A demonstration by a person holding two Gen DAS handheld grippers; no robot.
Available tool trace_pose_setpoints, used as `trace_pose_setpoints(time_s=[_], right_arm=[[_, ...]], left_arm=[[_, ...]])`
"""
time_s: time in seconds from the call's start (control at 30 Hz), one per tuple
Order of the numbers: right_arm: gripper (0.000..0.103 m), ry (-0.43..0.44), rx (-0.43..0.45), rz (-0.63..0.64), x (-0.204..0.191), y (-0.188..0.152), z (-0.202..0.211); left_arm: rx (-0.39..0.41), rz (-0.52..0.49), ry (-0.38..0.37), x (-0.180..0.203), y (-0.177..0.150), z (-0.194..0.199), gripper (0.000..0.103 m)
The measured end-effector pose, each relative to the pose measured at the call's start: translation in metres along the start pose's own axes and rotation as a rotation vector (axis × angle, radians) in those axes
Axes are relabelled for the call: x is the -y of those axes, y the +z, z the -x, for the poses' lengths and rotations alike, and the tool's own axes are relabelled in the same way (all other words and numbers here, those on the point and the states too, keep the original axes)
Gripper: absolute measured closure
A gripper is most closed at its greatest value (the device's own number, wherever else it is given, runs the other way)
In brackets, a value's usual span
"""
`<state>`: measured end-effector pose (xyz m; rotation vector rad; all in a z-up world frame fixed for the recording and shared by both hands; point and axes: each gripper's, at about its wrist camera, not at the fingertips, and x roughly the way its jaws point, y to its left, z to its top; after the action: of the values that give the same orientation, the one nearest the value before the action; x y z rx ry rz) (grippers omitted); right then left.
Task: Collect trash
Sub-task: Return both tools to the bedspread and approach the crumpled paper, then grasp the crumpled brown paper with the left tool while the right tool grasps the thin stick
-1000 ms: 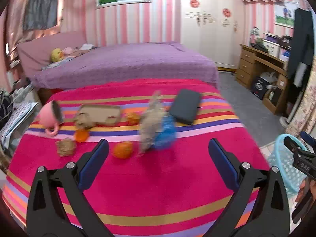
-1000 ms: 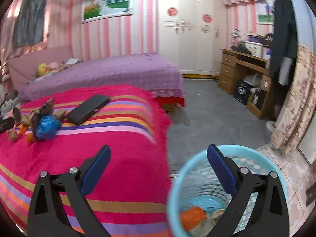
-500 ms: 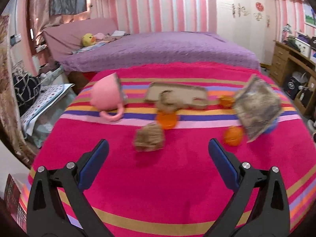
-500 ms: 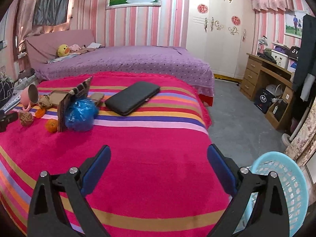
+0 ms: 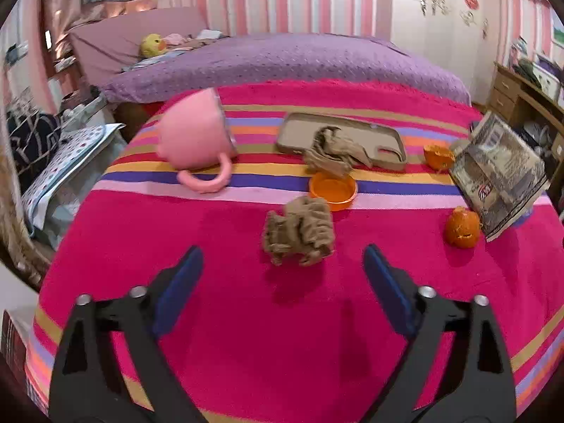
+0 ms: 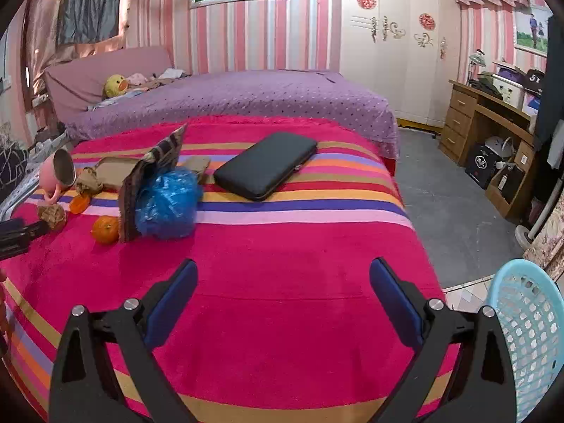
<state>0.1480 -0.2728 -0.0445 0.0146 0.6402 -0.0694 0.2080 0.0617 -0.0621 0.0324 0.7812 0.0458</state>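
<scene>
Crumpled brown wad (image 5: 299,231) lies just ahead of closing left gripper (image 5: 282,275).

Two orange peels (image 5: 461,228) (image 5: 438,155), two brown wads (image 5: 299,234) (image 5: 331,151), one pink mug (image 5: 194,139), one orange lid (image 5: 333,190), one blue bag (image 6: 167,202).

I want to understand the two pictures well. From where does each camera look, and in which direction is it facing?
Left wrist: sits on the left gripper, tilted down over the striped blanket, facing the crumpled brown paper; its own two fingers show, jaws closing with nothing between them.
Right wrist: sits on the right gripper, looking across the blanket toward the black case, blue basket at right; its open fingers show.
Shared: the pink mug, the brown paper, the orange peel.
</scene>
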Motion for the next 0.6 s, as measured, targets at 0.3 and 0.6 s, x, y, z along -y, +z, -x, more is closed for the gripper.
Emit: trace_pose_setpoints(time_s=[0.3, 0.6], right_arm=[[0.007, 0.032, -0.013, 0.034, -0.029, -0.001, -0.004], [0.019, 0.108, 0.053, 0.021, -0.055, 0.019, 0.004]], left_arm=[[-0.002, -0.018, -0.053, 0.000, 0.001, -0.005, 0.071], [0.077, 0.007, 0.046, -0.021, 0.012, 0.025, 0.071]])
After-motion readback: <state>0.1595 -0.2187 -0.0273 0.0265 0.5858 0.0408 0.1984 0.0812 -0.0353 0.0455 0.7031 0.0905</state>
